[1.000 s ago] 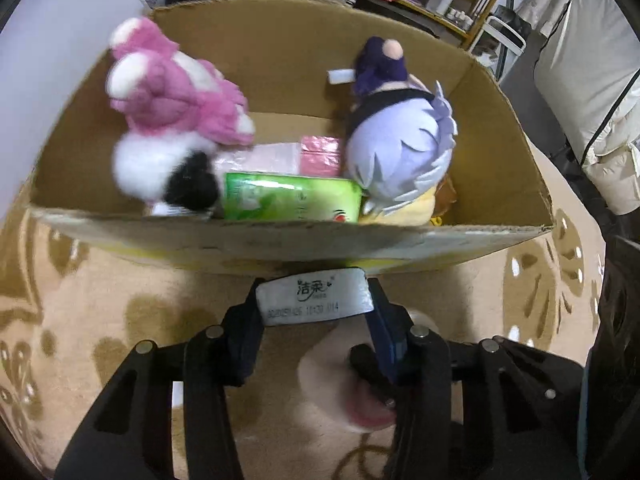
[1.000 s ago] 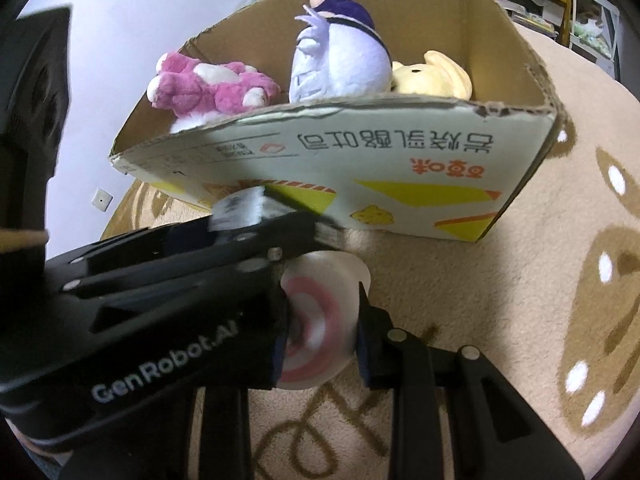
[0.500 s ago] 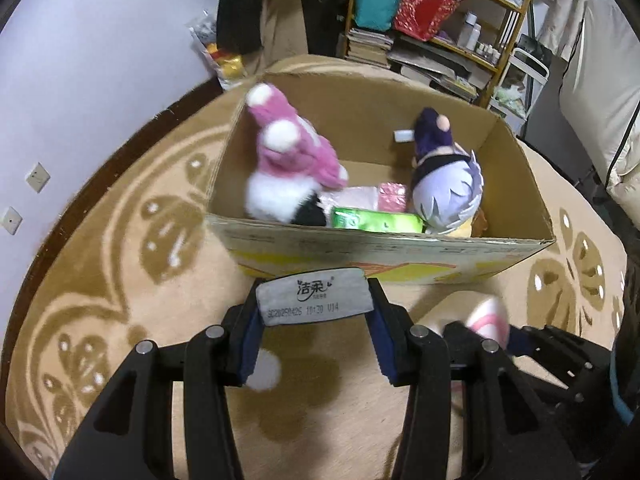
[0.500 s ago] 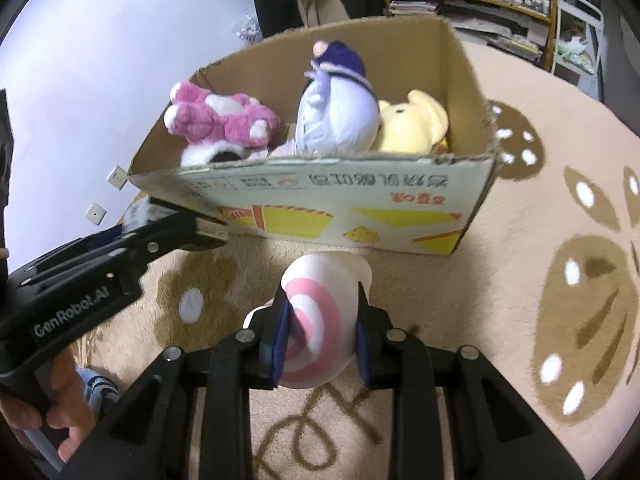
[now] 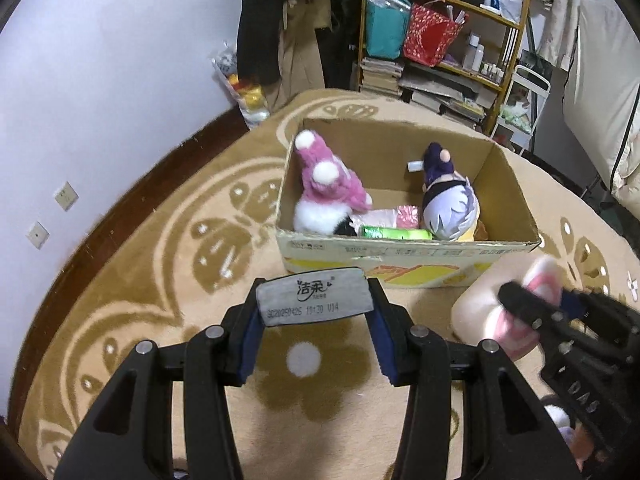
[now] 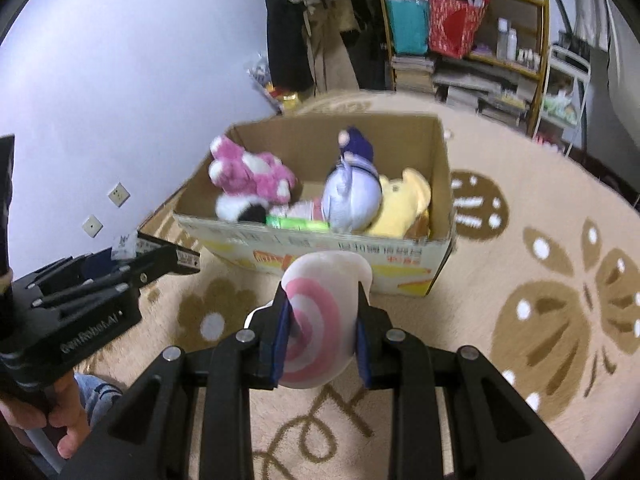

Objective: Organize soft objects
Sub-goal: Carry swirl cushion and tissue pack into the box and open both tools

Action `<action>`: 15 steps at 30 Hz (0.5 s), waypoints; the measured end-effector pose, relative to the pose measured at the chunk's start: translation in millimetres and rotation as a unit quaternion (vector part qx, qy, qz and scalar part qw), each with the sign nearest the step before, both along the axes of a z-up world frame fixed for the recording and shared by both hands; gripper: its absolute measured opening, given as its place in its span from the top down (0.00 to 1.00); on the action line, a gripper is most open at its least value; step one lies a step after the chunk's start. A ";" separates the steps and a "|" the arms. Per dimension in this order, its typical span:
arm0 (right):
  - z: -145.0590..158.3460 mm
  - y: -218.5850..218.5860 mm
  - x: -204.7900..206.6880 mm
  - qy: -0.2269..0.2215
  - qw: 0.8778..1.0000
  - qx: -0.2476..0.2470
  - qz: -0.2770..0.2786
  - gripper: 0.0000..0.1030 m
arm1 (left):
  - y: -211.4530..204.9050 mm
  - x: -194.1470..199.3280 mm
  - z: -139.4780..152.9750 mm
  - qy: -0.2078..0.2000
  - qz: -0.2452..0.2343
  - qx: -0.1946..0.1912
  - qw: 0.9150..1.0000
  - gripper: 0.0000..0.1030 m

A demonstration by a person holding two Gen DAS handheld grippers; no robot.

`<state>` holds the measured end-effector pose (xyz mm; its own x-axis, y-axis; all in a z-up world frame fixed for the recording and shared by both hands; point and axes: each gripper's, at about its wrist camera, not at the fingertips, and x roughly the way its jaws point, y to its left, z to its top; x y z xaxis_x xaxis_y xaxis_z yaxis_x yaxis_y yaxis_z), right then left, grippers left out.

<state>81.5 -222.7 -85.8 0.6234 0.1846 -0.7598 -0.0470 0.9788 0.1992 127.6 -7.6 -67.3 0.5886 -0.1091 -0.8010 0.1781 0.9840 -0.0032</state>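
Note:
My left gripper (image 5: 314,318) is shut on a grey tissue pack (image 5: 312,297) with printed writing, held above the rug in front of the cardboard box (image 5: 404,256). My right gripper (image 6: 322,334) is shut on a cream plush with pink swirl rings (image 6: 322,312), also short of the box (image 6: 320,250). That plush (image 5: 484,312) shows at the right of the left wrist view. Inside the box lie a pink plush (image 5: 328,184), a purple-haired doll (image 5: 448,208), a yellow plush (image 6: 400,204), a green pack (image 5: 396,233) and a pink pack (image 5: 407,216).
A beige rug with brown leaf patterns (image 5: 224,248) covers the floor. A lilac wall (image 5: 100,80) with sockets runs on the left. Cluttered shelves (image 5: 448,60) and hanging clothes stand behind the box. A person's hand (image 6: 60,412) holds the left gripper's handle.
Both grippers have risen and drawn back from the box, so it looks smaller and its inside shows from above. Each keeps its grip on its item.

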 end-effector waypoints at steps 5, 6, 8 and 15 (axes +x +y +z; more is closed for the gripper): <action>26.3 0.5 -6.2 -0.036 0.999 -0.001 -0.002 0.72 | 0.8 -6.6 13.4 -0.043 0.009 0.007 0.999 0.55; 30.3 0.7 -7.3 -0.041 0.999 -0.002 -0.002 0.72 | 0.3 -7.2 15.9 -0.049 0.008 0.008 0.999 0.55; 36.9 0.8 -8.5 -0.053 0.999 -0.007 -0.004 0.72 | 0.1 -7.5 20.2 -0.063 0.010 0.014 0.998 0.55; 55.0 -1.2 -6.3 -0.092 0.996 -0.010 -0.011 0.72 | 1.9 -0.7 33.0 -0.096 0.015 0.019 0.995 0.55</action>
<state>75.1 -223.9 -30.8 0.7563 0.1550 -0.6356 -0.0589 0.9837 0.1697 126.9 -5.7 -34.3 0.7342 -0.0609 -0.6762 0.1429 0.9875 0.0663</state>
